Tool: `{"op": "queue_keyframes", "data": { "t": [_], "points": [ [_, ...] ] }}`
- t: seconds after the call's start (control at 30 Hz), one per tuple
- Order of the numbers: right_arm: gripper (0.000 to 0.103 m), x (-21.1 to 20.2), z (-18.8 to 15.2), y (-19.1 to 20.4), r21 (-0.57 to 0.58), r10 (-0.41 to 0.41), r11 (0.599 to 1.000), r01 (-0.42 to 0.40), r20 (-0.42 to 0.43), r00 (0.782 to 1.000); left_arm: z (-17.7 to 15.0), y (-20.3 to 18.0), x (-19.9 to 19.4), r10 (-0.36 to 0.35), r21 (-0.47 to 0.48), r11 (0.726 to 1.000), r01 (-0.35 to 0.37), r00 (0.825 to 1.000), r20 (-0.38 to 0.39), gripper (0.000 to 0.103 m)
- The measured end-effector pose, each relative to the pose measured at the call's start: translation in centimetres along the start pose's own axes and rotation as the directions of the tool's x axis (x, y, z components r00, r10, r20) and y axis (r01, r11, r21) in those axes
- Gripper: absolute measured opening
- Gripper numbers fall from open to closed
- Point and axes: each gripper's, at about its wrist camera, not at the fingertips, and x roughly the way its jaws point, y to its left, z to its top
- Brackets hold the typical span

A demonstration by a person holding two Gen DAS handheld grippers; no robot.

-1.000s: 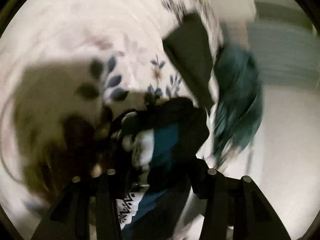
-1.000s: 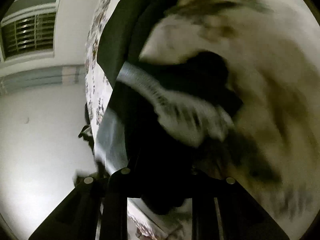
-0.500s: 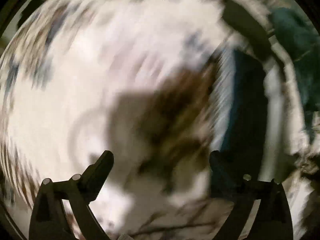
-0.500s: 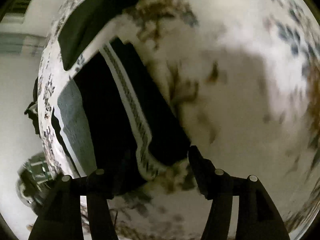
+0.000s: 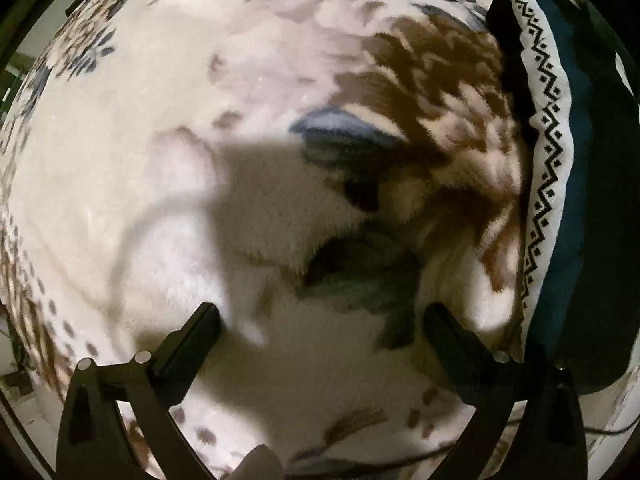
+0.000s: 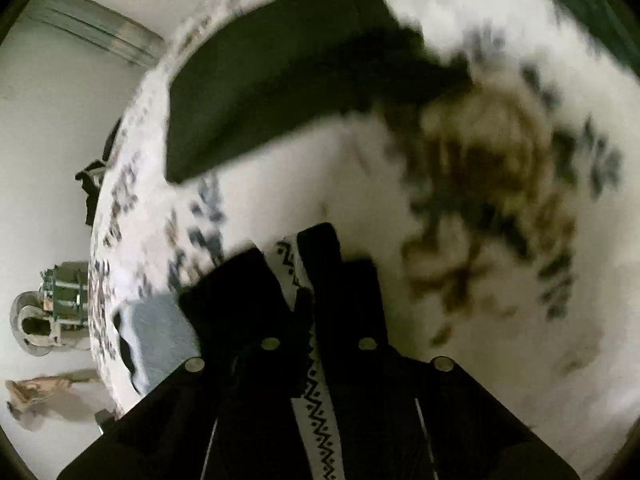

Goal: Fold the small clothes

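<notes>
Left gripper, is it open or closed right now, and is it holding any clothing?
Open and empty. The left gripper has its fingers spread wide over the floral blanket, with nothing between them; the patterned garment lies apart, at its right.

Right gripper [image 6: 306, 276] fingers [image 6: 340, 280] pinch patterned garment [image 6: 320, 420] (zigzag trim).

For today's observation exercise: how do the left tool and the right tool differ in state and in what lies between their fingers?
The left tool is open; the right tool is shut. The left tool holds nothing, only the floral blanket beyond; the right tool pinches the garment's zigzag band. Both have black fingers and point at the same blanket.
</notes>
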Motion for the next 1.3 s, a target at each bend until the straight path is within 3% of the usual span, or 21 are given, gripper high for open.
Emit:
{"op": "queue_keyframes", "data": {
  "t": [0.13,0.27,0.37,0.43,0.47,0.5,0.57,0.6,0.63,0.67,0.7,0.8,0.87,0.93,1.0,1.07,1.1,1.13,1.17,1.3],
  "points": [
    [0.005,-1.3,1.2,0.9,-0.038,-0.027,0.999,0.029,0.034,0.999,1.1,-0.8,-5.8,-0.001,0.011,1.000,-0.001,0.987,0.163,0.103],
    [0.005,-0.8,1.2,1.6,-0.092,-0.113,0.989,0.117,0.043,0.993,4.6,-2.7,-9.0,-0.148,-0.019,0.988,0.156,0.965,0.218,0.103],
    [0.006,-0.7,0.5,-0.5,0.013,-0.022,1.000,0.022,-0.039,0.999,8.3,-5.1,-9.2,-0.234,-0.055,0.966,0.253,0.943,0.237,0.103],
    [0.019,0.0,-0.2,-1.9,0.074,0.014,0.997,-0.007,-0.092,0.996,11.5,-6.9,-8.4,-0.302,-0.057,0.945,0.321,0.927,0.222,0.103],
    [0.043,0.6,-0.5,-2.5,0.098,0.034,0.995,-0.022,-0.116,0.993,13.1,-7.9,-7.3,-0.325,-0.053,0.939,0.340,0.928,0.182,0.103],
    [0.061,1.4,-0.8,-3.0,0.127,0.060,0.991,-0.042,-0.138,0.989,14.3,-9.2,-6.3,-0.346,-0.045,0.933,0.356,0.926,0.155,0.099],
    [0.063,3.2,-0.9,-3.5,0.178,0.137,0.978,-0.105,-0.173,0.975,16.3,-10.3,-4.2,-0.405,-0.021,0.912,0.411,0.906,0.123,0.032],
    [0.063,4.2,-1.0,-3.6,0.205,0.171,0.970,-0.131,-0.194,0.966,16.8,-10.7,-3.5,-0.411,-0.020,0.910,0.415,0.906,0.098,0.021],
    [0.060,4.7,-1.0,-3.5,0.212,0.189,0.966,-0.147,-0.197,0.962,17.0,-10.8,-3.7,-0.403,-0.018,0.913,0.407,0.909,0.107,0.020],
    [0.024,4.5,-1.0,-3.0,0.184,0.167,0.974,-0.136,-0.167,0.972,16.9,-11.1,-4.4,-0.397,-0.006,0.916,0.400,0.910,0.123,0.019],
    [0.013,3.9,-0.9,-2.3,0.142,0.135,0.983,-0.116,-0.135,0.982,16.8,-11.2,-5.1,-0.391,0.009,0.919,0.394,0.909,0.141,0.019],
    [0.013,1.4,-0.7,-1.1,0.075,0.041,0.996,-0.041,-0.004,0.999,17.3,-10.9,-5.4,-0.397,0.018,0.917,0.399,0.906,0.150,0.019],
    [0.014,2.9,-0.7,-1.8,0.097,0.038,0.995,-0.029,-0.094,0.995,18.2,-10.7,-3.8,-0.405,-0.048,0.910,0.412,0.908,0.106,0.019],
    [0.025,3.8,-1.1,-2.7,0.112,0.009,0.994,0.015,-0.209,0.978,18.1,-11.0,-3.9,-0.412,-0.050,0.908,0.416,0.908,0.074,0.026],
    [0.046,2.0,-1.8,-3.9,0.155,0.026,0.988,0.012,-0.238,0.971,17.1,-11.4,-5.9,-0.394,0.022,0.919,0.394,0.916,0.078,0.028],
    [0.051,-1.3,-4.0,-5.8,0.232,0.079,0.973,-0.019,-0.253,0.964,15.2,-11.3,-8.0,-0.355,0.091,0.934,0.346,0.928,0.113,0.039],
    [0.051,-2.9,-5.7,-6.7,0.267,0.101,0.963,-0.029,-0.262,0.960,13.7,-10.9,-9.2,-0.316,0.113,0.947,0.302,0.939,0.137,0.052],
    [0.053,-4.1,-7.6,-7.5,0.304,0.109,0.952,-0.020,-0.279,0.954,12.3,-10.5,-9.8,-0.293,0.118,0.953,0.278,0.945,0.146,0.076],
    [0.060,-4.7,-9.1,-8.2,0.336,0.112,0.942,-0.006,-0.296,0.949,11.2,-10.0,-10.0,-0.284,0.114,0.956,0.269,0.947,0.147,0.085],
    [0.062,-4.0,-14.9,-10.4,0.524,0.187,0.852,0.019,-0.338,0.922,6.3,-7.9,-9.8,-0.223,0.057,0.975,0.217,0.966,0.133,0.087]
  ]
}}
